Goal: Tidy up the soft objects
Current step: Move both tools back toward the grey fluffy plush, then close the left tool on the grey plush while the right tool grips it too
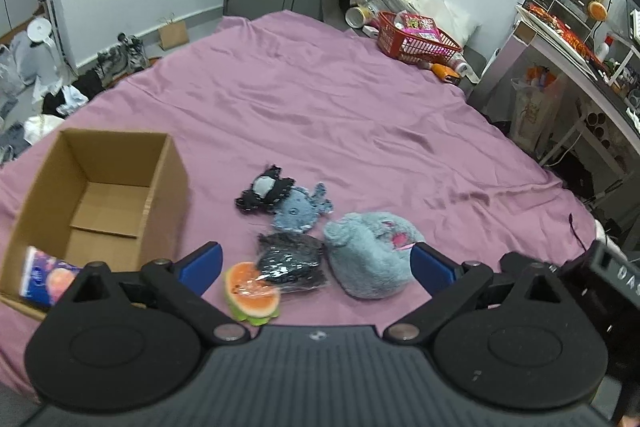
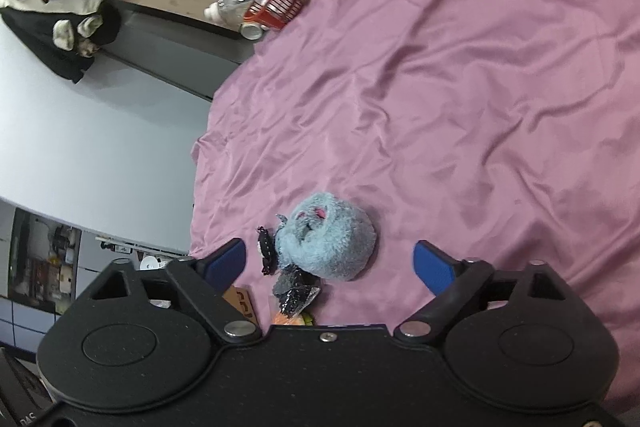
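Purple sheet (image 1: 340,99) is covering the bed I'm working over, with the open cardboard box (image 1: 108,187) sitting near left. Right of it the soft toys are lying clustered: grey plush (image 1: 368,259), blue whale (image 1: 300,211), black pouch (image 1: 292,259), watermelon slice (image 1: 252,293). I'm holding both left gripper (image 1: 316,263) and right gripper (image 2: 330,261) spread wide, grasping nothing.

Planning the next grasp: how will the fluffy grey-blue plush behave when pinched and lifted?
The fluffy grey-blue plush looks soft, so it will probably squash between the jaws rather than resist. Its rounded bulk suggests it is light for its size. The long pile may slip somewhat, so a deep pinch seems safer.
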The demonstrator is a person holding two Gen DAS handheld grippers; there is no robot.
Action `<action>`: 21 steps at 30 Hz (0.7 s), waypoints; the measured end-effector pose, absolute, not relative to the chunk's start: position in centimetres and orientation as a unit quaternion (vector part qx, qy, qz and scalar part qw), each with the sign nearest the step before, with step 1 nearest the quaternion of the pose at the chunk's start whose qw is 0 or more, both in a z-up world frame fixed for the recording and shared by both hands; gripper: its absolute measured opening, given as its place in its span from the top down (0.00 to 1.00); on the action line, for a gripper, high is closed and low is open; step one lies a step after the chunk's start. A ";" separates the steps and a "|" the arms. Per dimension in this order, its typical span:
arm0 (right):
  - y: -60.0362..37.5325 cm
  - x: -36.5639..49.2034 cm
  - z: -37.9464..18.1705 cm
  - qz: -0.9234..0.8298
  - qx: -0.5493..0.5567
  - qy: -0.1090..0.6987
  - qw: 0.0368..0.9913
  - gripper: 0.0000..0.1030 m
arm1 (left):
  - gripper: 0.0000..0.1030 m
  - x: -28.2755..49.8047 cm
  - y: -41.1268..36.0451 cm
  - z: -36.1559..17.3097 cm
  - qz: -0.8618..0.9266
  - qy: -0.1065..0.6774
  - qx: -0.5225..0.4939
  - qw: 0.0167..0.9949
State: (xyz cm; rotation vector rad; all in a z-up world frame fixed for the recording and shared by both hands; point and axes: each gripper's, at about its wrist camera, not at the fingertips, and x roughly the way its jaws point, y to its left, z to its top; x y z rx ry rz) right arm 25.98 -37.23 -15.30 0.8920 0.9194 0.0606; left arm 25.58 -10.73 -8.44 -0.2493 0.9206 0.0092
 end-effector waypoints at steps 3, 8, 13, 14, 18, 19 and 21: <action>-37.4 26.6 -16.2 0.024 0.429 0.436 0.791 0.25 | 0.04 26.5 -11.1 -9.2 -0.005 0.442 -0.131 0.888; -37.1 28.2 -17.5 0.013 0.435 0.451 0.779 0.35 | 0.15 28.0 -12.0 -10.7 -0.011 0.445 -0.136 0.885; -36.5 29.9 -18.7 0.018 0.444 0.462 0.767 0.48 | 0.42 29.7 -12.2 -12.9 -0.010 0.463 -0.170 0.870; -36.5 30.3 -18.9 0.018 0.447 0.465 0.764 0.50 | 0.48 30.0 -12.2 -13.3 -0.009 0.467 -0.179 0.866; -36.6 31.4 -19.9 0.020 0.460 0.471 0.752 0.58 | 0.59 31.2 -12.5 -14.6 -0.018 0.479 -0.203 0.854; -36.6 31.6 -20.1 0.020 0.463 0.473 0.749 0.59 | 0.60 31.4 -12.7 -14.9 -0.020 0.482 -0.207 0.851; -36.5 32.1 -20.7 0.018 0.466 0.478 0.744 0.59 | 0.62 31.9 -13.0 -15.6 -0.024 0.490 -0.215 0.844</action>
